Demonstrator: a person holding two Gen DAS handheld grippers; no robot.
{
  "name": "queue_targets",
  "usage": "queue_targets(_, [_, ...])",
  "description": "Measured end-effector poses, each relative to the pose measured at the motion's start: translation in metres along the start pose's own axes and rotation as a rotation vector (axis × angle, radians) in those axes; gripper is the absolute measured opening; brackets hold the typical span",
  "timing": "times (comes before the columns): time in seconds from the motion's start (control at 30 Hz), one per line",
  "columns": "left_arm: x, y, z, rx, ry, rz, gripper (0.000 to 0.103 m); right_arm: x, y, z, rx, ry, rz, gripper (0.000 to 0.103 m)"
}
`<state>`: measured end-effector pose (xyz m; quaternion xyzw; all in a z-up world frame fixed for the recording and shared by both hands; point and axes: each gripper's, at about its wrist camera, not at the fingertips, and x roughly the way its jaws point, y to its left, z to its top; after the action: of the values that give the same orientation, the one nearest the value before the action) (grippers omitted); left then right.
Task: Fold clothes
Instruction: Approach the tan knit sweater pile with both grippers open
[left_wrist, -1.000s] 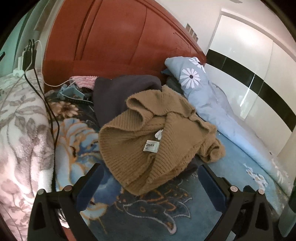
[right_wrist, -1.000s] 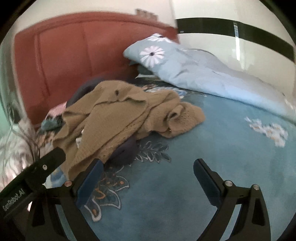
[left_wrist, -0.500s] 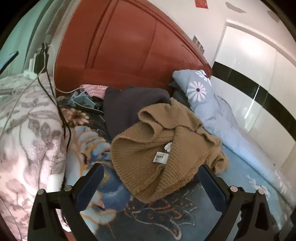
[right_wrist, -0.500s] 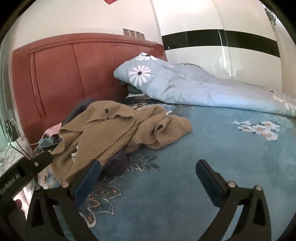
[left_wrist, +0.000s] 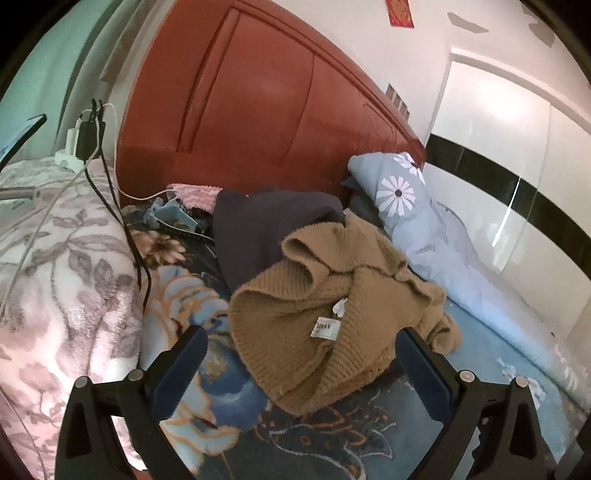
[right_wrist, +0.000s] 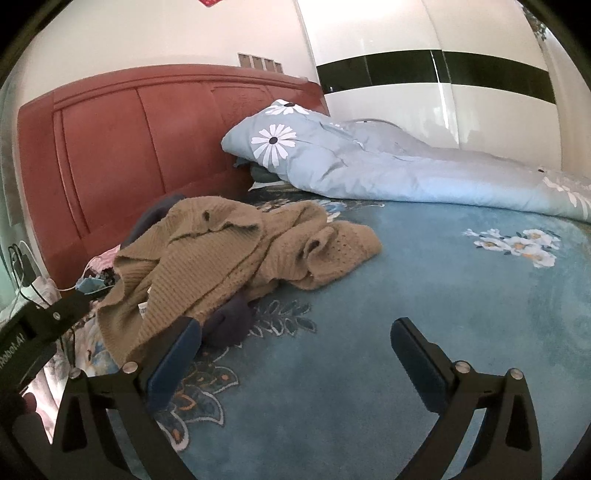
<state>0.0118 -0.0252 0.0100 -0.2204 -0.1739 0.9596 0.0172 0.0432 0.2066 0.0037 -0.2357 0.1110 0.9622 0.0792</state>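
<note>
A crumpled tan knit sweater lies on the blue floral bedspread, its white neck label facing up. Under and behind it sits a dark grey garment. My left gripper is open, hovering just short of the sweater's near hem, nothing between its fingers. In the right wrist view the same sweater spreads left of centre with the dark garment poking out beneath. My right gripper is open over bare bedspread, to the right of the sweater. The left gripper's body shows at the left edge.
A red-brown headboard backs the bed. A light blue daisy-print duvet lies along the far right side. A pink floral blanket with charger cables is at the left. A white wardrobe stands beyond.
Both grippers have tilted upward and pulled back slightly, so more headboard and wall show. The sweater has not moved. Both stay open.
</note>
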Motion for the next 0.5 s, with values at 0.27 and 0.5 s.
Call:
queue_targets(0.27, [-0.005,0.01,0.004,-0.045,-0.03,-0.015,0.103,-0.001,0.0,0.001,0.0,-0.002,-0.003,0.103])
queue_targets(0.5, [-0.005,0.015,0.004,-0.065,-0.037,-0.018,0.103,0.0,-0.001,0.004,0.004,0.004,0.035,0.103])
